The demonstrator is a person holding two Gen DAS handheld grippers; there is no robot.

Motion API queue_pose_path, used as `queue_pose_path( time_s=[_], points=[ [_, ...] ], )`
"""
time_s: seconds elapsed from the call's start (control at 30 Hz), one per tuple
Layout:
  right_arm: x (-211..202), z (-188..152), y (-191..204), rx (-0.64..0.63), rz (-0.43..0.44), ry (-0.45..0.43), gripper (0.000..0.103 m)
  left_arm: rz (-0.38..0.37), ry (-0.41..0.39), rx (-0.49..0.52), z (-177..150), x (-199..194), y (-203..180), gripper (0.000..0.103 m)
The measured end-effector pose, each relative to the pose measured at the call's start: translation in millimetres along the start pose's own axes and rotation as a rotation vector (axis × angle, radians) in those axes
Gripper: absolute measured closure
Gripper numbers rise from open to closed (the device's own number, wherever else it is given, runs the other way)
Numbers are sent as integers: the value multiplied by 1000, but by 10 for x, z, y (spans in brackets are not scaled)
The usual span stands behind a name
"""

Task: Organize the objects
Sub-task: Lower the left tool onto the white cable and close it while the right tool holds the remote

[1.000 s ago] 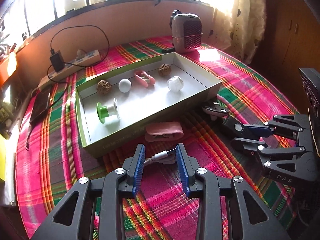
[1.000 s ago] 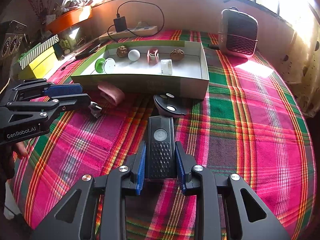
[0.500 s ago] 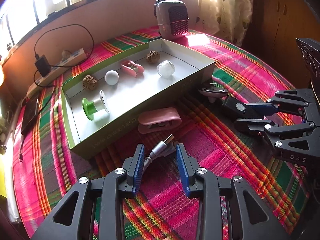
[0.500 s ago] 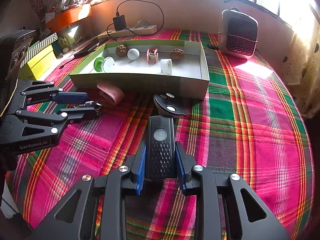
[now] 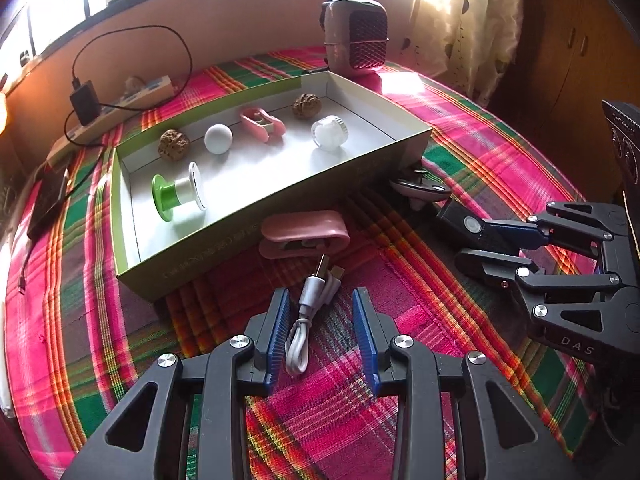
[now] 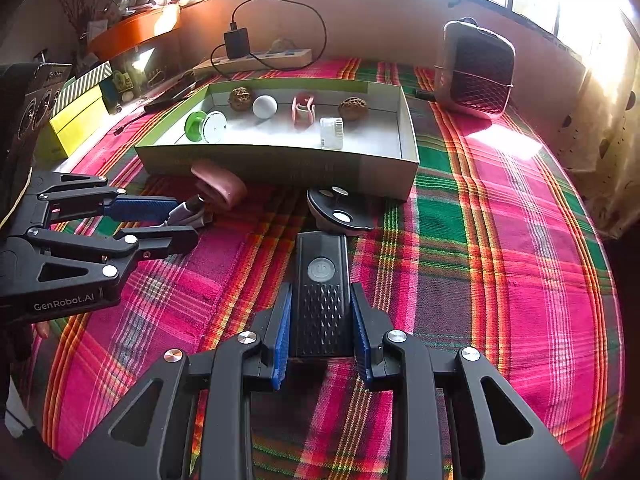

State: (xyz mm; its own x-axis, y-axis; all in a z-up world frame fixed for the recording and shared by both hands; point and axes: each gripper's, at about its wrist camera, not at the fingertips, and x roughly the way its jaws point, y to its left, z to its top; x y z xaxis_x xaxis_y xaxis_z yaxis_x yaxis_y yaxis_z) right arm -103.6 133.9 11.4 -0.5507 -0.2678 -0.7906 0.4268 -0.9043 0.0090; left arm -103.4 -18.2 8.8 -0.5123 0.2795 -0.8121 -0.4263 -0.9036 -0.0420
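Here, left gripper, jaws wide, straddles coiled white USB cable on plaid cloth; long axis along fingers. Right gripper clamps black ribbed remote.

A small heater is standing on the plaid tablecloth; a power strip is lying beside the wall, charger plugged in.

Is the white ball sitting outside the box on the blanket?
No, the white ball lies inside the open box, between a brown nut and a pink clip.
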Motion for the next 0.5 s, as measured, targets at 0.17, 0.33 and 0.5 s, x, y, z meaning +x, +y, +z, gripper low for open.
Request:
queue_pose_path(
  time_s=[0.17,0.33,0.5],
  points=[
    [2,-2,4,-1,-3,0,75,-9,-3,-25,8,7,36,74],
    [3,-1,9,-2,-6,0,75,16,-9,-41,1,4,58,84],
    [5,2,16,-3,-6,0,75,24,-14,-43,-11,3,71,89]
  ],
)
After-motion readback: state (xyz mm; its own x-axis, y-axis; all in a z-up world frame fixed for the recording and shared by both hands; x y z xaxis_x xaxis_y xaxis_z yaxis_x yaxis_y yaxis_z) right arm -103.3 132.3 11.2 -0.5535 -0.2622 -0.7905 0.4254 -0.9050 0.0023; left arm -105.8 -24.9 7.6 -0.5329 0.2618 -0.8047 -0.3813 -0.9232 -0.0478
